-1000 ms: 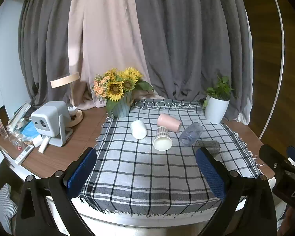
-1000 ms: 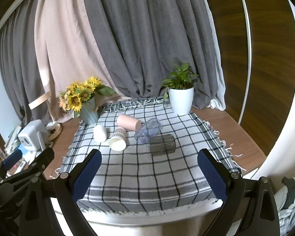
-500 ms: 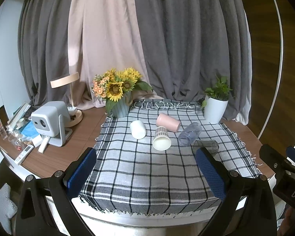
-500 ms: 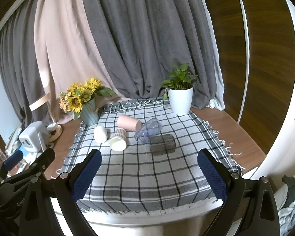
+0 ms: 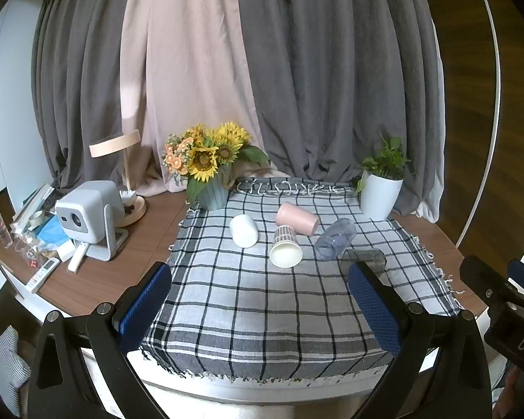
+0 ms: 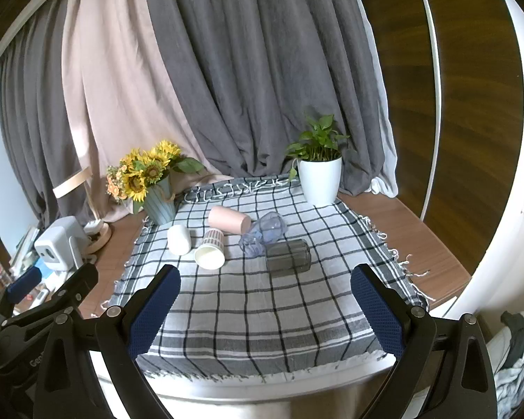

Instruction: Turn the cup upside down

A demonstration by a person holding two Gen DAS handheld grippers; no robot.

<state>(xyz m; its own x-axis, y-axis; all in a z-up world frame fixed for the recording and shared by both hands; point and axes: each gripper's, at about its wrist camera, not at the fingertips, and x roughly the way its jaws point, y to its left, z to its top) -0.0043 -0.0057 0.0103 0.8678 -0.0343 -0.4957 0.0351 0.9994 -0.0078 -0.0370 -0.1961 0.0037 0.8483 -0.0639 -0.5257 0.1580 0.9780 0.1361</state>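
Little has changed over the last second: your two views have drifted only slightly, and no cup has shifted on the checked cloth (image 5: 262, 300). In my judgement the task is not yet begun; you are at the approach stage.

Your left gripper (image 5: 262, 309) hangs at the near edge of the surface, jaws wide apart and holding nothing. Your right gripper (image 6: 265, 309) stands likewise, jaws spread and empty, with the left unit visible beside it.

Count, left to right across the cloth: five cups, all lying on their sides, none upright, none inverted.
- One white cup (image 5: 244, 230), apart from the rest.
- One striped paper cup (image 5: 285, 247), mouth toward you.
- One pink cup (image 5: 296, 213), behind the striped one.
- One clear bluish cup (image 5: 334, 238), close against the pink cup; contact cannot be confirmed.
- One smoky grey cup (image 6: 289, 257), nearest your right gripper, partly hidden in the left view.

Also present: one sunflower vase (image 5: 211, 193) and one potted plant (image 5: 380, 193) at the far corners.
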